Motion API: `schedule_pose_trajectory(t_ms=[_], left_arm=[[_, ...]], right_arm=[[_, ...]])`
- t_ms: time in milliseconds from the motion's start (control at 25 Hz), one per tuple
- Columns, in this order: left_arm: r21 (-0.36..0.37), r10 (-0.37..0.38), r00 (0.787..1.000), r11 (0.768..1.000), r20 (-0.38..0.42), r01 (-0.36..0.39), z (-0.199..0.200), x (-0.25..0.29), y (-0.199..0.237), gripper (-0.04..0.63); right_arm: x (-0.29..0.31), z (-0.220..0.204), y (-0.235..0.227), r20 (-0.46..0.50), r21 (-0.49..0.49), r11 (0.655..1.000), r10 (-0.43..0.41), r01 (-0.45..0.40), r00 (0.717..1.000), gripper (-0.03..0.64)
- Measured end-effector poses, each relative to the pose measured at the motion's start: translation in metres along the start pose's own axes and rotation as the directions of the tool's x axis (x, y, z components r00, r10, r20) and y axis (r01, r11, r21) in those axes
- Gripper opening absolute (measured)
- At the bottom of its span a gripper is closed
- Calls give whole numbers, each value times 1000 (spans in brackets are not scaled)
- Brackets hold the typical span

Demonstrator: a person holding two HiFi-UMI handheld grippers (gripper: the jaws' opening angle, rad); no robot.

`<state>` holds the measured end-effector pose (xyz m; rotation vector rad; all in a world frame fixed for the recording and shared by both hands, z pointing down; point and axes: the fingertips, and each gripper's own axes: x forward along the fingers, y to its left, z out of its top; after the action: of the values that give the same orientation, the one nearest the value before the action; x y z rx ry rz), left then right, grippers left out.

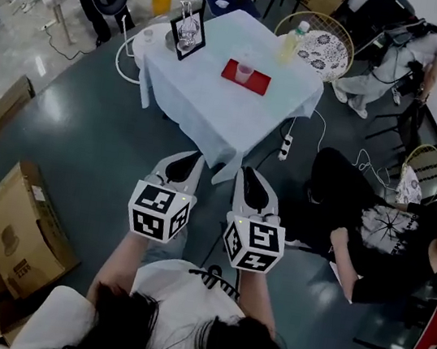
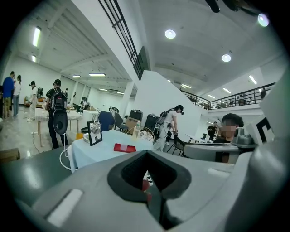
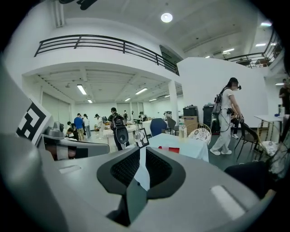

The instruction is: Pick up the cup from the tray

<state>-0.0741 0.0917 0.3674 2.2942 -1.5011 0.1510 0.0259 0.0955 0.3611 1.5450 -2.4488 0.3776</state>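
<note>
A small clear cup [image 1: 244,72] stands upright on a red tray [image 1: 254,82] on the table with the pale cloth [image 1: 213,103], far ahead of me. A black picture frame [image 1: 187,36] and a yellowish bottle [image 1: 288,44] share that table. My left gripper [image 1: 191,158] and right gripper [image 1: 248,172] hang side by side over the dark floor, well short of the table's near corner. Both have their jaws together and hold nothing. The left gripper view shows the red tray [image 2: 124,147] beyond the left gripper [image 2: 146,156]. The right gripper view has the tray [image 3: 168,149] past the right gripper [image 3: 141,152].
Cardboard boxes [image 1: 16,232] lie on the floor at my left. A person in black [image 1: 366,226] sits on the floor to my right. A power strip [image 1: 285,146] and cables lie by the table's right side. A wicker chair [image 1: 326,40] and a round side table [image 1: 146,35] flank the table.
</note>
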Motion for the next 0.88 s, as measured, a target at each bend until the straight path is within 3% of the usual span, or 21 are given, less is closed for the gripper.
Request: schedule_pose_trajectory(t_ms=[280, 680, 880], left_arm=[[7, -14, 1000, 1000, -16, 14, 25, 44, 47, 0], [33, -95, 995, 995, -40, 97, 64, 103, 94, 0], [31, -105, 993, 994, -49, 106, 73, 124, 108, 0]], right_arm=[[62, 10, -5, -42, -4, 999, -32, 32, 999, 66], [131, 37, -13, -28, 40, 994, -103, 105, 994, 78], [154, 50, -20, -19, 28, 995, -100, 100, 995, 108]])
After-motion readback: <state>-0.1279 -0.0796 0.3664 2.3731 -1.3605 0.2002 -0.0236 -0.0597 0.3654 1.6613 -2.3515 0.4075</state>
